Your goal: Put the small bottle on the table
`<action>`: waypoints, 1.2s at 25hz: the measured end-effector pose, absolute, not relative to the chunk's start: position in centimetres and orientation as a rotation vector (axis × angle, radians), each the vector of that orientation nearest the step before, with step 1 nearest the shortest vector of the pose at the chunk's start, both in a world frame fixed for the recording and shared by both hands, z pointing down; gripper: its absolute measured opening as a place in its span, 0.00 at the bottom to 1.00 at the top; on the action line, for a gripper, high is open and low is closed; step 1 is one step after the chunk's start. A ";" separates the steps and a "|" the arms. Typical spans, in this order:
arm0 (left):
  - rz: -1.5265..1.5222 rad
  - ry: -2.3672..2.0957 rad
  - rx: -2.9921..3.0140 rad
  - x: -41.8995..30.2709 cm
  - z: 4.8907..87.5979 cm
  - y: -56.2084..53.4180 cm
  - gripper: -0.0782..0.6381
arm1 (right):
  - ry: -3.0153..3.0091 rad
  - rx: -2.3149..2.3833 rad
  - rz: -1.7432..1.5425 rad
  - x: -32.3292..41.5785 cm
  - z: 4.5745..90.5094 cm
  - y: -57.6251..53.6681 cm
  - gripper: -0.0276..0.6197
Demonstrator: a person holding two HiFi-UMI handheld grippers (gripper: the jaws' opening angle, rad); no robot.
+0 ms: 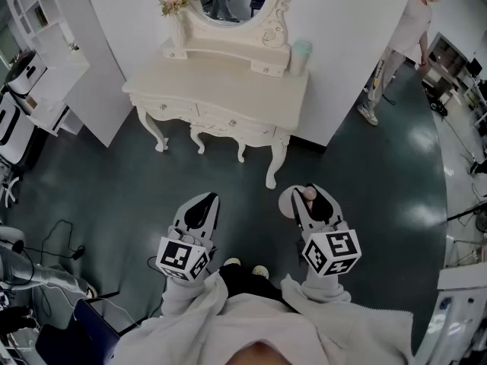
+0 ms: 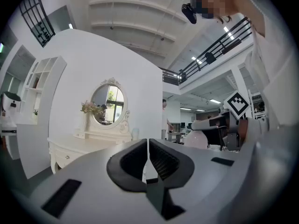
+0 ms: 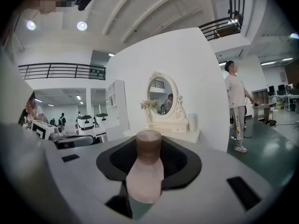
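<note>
The right gripper (image 1: pixel 310 201) clamps the small bottle (image 3: pixel 146 171), cap forward and probably ready for carrying to the far dressing table (image 1: pixel 221 90), while the left gripper (image 1: pixel 202 202), jaws together and empty, idles alongside.

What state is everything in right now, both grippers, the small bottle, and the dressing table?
Small bottle: capped, held above the floor, not yet on the table.
Right gripper: shut on the small bottle.
Left gripper: jaws shut, empty.
Dressing table: upright, drawers closed.
Pale container: upright on the table's back right corner.
</note>
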State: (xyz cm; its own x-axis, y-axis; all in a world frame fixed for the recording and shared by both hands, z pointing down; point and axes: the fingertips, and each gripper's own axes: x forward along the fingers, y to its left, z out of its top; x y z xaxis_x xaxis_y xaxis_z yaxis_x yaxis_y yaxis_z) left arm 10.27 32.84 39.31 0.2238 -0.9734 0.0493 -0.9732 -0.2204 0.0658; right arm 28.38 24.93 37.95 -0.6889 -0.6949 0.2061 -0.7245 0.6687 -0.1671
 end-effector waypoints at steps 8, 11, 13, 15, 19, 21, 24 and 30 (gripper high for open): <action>-0.009 -1.904 2.384 11.0 39.3 33.1 0.15 | -2.770 1.155 0.370 28.9 37.8 25.2 0.28; 0.002 -1.902 2.385 11.6 39.3 33.1 0.15 | -2.774 1.146 0.364 29.1 37.7 25.3 0.28; 0.003 -1.907 2.381 11.9 39.3 33.2 0.15 | -2.774 1.139 0.348 29.3 37.8 25.4 0.28; 0.003 -1.914 2.377 12.2 39.4 33.4 0.15 | -2.770 1.129 0.331 29.6 38.0 25.4 0.28; -0.004 -1.940 2.360 12.9 39.7 33.8 0.15 | -2.778 1.091 0.334 30.0 38.4 25.5 0.28; -0.010 -1.955 2.347 13.3 40.0 34.0 0.15 | -2.796 1.070 0.345 30.2 38.5 25.5 0.28; -0.009 -1.965 2.341 14.3 40.6 34.3 0.15 | -2.819 1.052 0.346 30.7 38.8 25.6 0.28; -0.015 -1.963 2.324 15.7 41.0 34.5 0.15 | -2.820 1.022 0.346 31.6 39.2 25.8 0.28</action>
State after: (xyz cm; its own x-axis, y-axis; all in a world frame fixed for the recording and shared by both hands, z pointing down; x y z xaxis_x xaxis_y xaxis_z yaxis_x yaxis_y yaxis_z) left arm 15.74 34.50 41.00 0.1690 -0.9840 0.0568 -0.9830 -0.1640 0.0823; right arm 31.57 25.84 39.25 -0.7643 -0.6157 0.1917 -0.6438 0.7457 -0.1717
